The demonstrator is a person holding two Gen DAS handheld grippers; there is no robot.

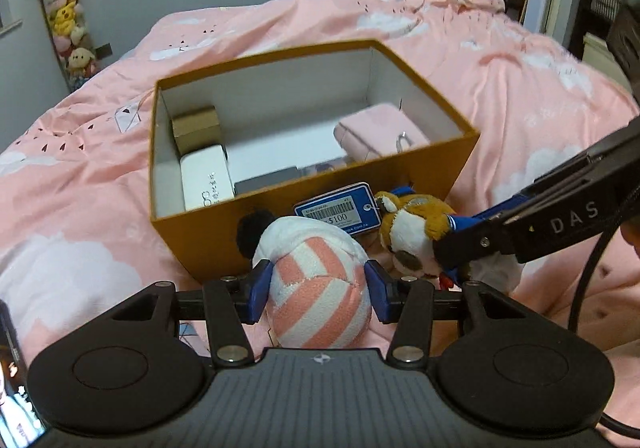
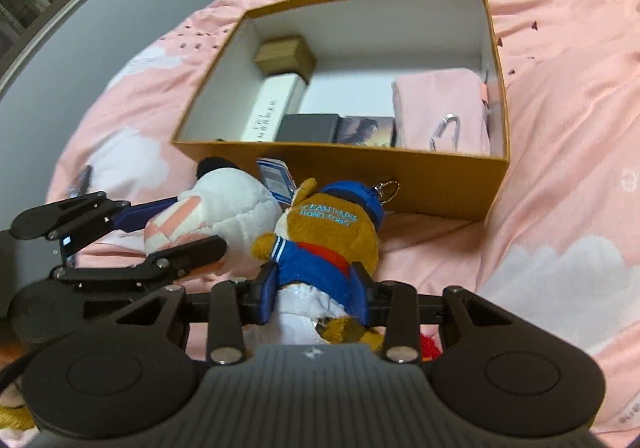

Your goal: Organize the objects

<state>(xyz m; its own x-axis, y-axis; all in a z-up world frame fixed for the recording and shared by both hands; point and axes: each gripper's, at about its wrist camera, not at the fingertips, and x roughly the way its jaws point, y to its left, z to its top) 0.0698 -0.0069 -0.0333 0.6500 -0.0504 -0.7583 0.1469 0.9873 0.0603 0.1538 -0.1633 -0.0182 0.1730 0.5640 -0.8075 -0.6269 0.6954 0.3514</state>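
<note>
While both grippers are held low over the pink bedspread (image 1: 500,88), patterned with white clouds and softly creased, an open mustard cardboard box (image 1: 208,236) with a white interior is seen just beyond them. Inside it are laid a folded pink cloth pouch (image 2: 440,108) with a metal carabiner, a long white carton (image 2: 272,108), a dark flat case (image 2: 308,128) and a small brown cardboard cube (image 2: 286,54). Against the near wall of the box, two plush toys are held side by side. The left gripper (image 1: 318,288) is closed from both sides on a round white plush (image 1: 316,300) with pink stripes and a black pom-pom; its blue pads are pressed into the fabric. The right gripper (image 2: 316,296) is clamped on a brown fuzzy bear (image 2: 340,232) in a blue jacket and cap, lying tilted, with a blue price tag (image 1: 338,210) beside its head.
</note>
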